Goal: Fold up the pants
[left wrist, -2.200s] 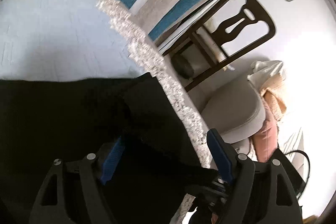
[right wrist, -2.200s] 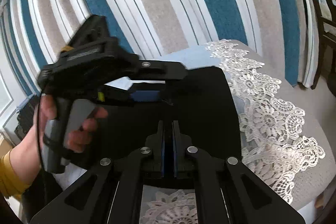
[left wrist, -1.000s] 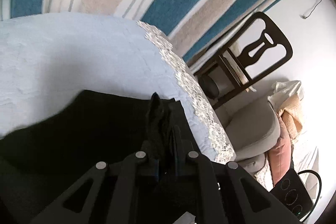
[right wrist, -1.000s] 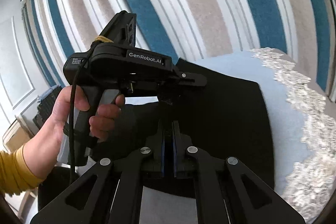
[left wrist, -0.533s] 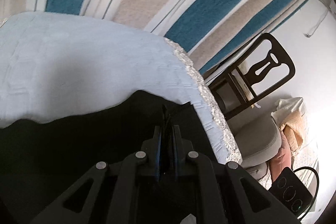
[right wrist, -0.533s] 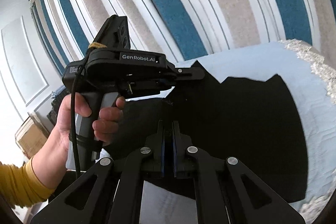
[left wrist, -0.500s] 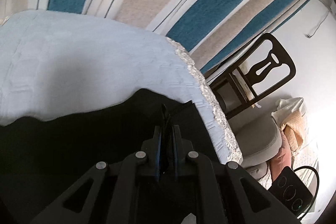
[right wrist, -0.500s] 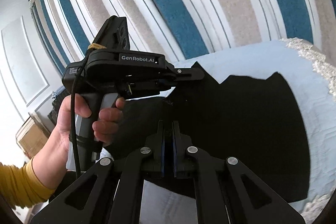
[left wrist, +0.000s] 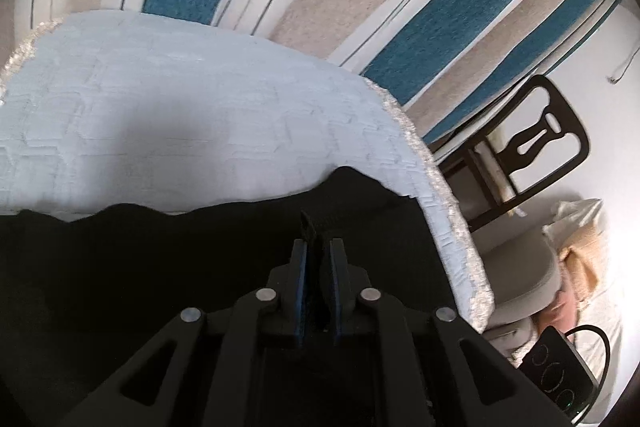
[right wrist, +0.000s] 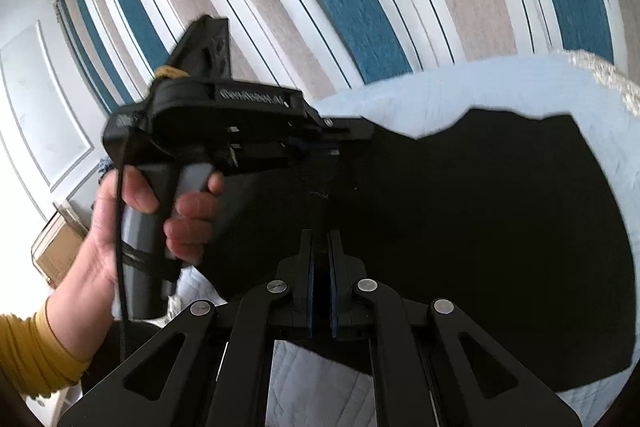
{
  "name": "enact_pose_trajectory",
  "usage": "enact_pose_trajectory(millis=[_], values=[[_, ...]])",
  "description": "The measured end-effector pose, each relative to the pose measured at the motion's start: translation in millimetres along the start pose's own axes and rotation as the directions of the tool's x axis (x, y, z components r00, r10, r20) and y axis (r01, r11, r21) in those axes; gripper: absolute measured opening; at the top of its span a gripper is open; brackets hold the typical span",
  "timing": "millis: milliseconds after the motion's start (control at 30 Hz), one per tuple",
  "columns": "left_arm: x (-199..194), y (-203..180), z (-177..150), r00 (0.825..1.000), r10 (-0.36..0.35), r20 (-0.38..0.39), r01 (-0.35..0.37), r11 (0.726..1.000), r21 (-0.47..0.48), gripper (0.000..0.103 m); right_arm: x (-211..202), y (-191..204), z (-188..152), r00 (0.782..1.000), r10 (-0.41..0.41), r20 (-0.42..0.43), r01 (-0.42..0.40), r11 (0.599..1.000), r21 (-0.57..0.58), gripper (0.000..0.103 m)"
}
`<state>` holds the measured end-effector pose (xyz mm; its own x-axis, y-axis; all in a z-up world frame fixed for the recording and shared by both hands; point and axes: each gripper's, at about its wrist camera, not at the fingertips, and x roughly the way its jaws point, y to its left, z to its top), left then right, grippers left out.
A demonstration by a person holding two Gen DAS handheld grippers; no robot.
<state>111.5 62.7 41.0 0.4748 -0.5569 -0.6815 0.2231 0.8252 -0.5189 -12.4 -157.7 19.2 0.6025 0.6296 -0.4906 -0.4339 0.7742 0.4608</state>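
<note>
Now the black fabric pants (right wrist: 480, 227) lie spread over a pale blue quilted table cover w/ a lace edge (left wrist: 180, 115), far edge wavy and raised off the cover. Left gripper (left wrist: 318, 259), black frame w/ blue pads, has its jaws opening, only a narrow gap so far, and a dark fold of the pants' upper edge sits between the pads; the pads look just off the cloth, tho the dark fabric makes contact hard to read. In the right wrist view a left hand (right wrist: 132, 219) w/ a mustard-yellow sleeve (right wrist: 32, 351) holds that tool by its grey handle. Right gripper (right wrist: 320, 247) is opening too, barely apart, w/ black cloth pinched between its pads at the near edge. Behind: blue, beige and white striped curtain (right wrist: 360, 7); beside the table a dark wooden chair (left wrist: 532, 147).
</note>
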Motion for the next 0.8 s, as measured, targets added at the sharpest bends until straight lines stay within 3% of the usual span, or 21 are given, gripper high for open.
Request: enact_pose_trajectory(millis=[100,167,267,367,433,567,800], values=[[-5.7,1.0,-1.8,0.999,0.025,0.023,-0.026,1.000,0.013,0.042,2.5,0.0,-4.8,0.999,0.034,-0.033,-0.034,0.999,0.024,0.016],[-11.5,1.9,-1.9,0.999,0.016,0.041,-0.016,1.000,0.003,0.046,-1.8,3.2,-6.1,0.996,0.083,-0.037,-0.082,0.996,0.021,0.024],[-21.6,0.1,-1.6,0.996,0.036,0.080,-0.038,0.999,0.017,0.053,-18.2,11.2,-4.1,0.998,0.057,-0.009,-0.057,0.997,-0.047,0.024],[-27.5,-8.7,-3.7,0.993,0.056,0.101,-0.063,0.996,0.069,0.054,-39.1,-0.1,2.3,0.999,0.004,0.045,-0.003,1.000,-0.028,0.024],[-26.0,-15.9,-5.9,0.995,0.046,0.089,-0.055,0.994,0.099,0.056,-48.1,-9.1,6.8,0.994,-0.084,0.076,0.086,0.996,-0.026,0.024],[-15.6,-26.4,-12.5,0.998,0.045,0.051,-0.051,0.990,0.128,0.058,-36.4,-18.4,5.2,0.955,-0.295,0.032,0.297,0.950,-0.093,0.024],[5.9,-40.3,-30.0,0.984,0.176,0.021,-0.177,0.959,0.222,0.058,-14.5,2.9,-21.0,0.966,-0.250,-0.058,0.237,0.957,-0.169,0.024]])
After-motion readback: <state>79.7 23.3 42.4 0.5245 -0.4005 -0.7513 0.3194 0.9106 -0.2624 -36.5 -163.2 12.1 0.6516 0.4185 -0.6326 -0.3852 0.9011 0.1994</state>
